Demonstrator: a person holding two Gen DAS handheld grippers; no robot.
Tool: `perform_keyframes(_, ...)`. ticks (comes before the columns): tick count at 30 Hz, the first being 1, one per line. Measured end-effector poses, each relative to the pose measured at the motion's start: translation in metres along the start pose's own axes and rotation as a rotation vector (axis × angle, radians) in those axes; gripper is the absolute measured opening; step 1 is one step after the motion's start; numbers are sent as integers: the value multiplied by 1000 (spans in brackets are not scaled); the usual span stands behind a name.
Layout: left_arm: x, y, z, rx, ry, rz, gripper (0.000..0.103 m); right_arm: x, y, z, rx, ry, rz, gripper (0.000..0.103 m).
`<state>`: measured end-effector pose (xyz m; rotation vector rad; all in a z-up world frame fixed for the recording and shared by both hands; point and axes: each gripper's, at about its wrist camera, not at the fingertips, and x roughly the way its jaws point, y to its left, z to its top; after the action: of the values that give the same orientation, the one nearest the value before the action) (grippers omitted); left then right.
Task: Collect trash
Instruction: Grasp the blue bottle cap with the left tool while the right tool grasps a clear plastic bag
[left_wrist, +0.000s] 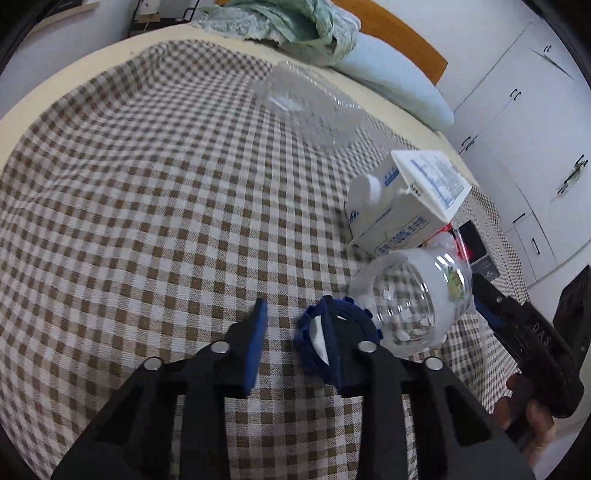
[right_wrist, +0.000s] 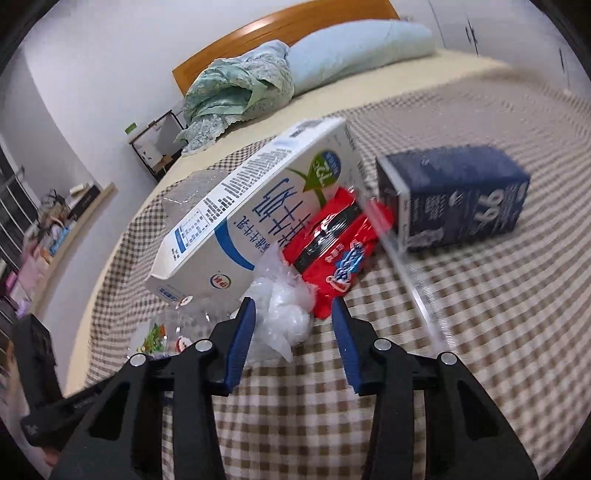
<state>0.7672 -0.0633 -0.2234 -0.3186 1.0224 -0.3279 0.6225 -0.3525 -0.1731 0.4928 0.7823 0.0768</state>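
Left wrist, bottle (left_wrist: 413, 306) lying, cap nearest

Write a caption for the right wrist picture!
Open hand-held gripper reaching toward crumpled clear plastic beside a white milk carton.

"99" on blue carton (right_wrist: 454, 199)

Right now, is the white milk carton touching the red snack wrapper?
Touching. The right wrist view shows the white milk carton lying tilted, with the red snack wrapper pressed against its printed face, no checked cloth visible between them.
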Motion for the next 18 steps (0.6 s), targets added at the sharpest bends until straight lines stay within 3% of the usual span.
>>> perform_keyframes(2, 7, -7, -3, 30, 18, -3, 9, 7, 1, -1, 13, 29, 30, 41)
perform_keyframes(3, 9, -9, -4, 33, 16, 9, 9, 12, 2, -2, 12, 48, 27, 28)
perform_keyframes(4, 10, -10, -3, 30, 9, 9, 8, 14, 2, -3, 7, 58, 22, 22)
perform_keyframes(6, 8, -12, -1, 23, -6, 7, 7, 13, 2, -5, 9, 53, 18, 19)
perform_keyframes(18, -67, 12, 3, -90, -193, 31, 7, -50, 18, 3, -57, -97, -41, 17)
